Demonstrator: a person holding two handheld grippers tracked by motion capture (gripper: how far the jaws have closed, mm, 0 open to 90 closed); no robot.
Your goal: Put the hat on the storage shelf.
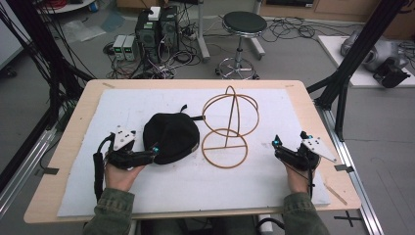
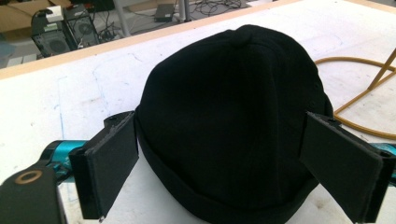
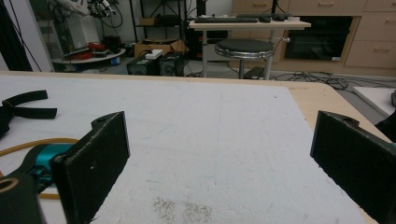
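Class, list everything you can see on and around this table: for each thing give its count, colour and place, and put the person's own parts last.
cap: one, black, on the white sheet left of centre, between the left jaws
wire stand: one, tan, right of the cap
white sheet: one, covering the table top
table: one, light wood
stool: one, black seat, on the floor beyond the table
computer towers: two, dark, on the floor behind the table
left gripper: one, black, open around the cap's brim
right gripper: one, black, open, at the sheet's right edge
sleeves: two, olive, bottom edge
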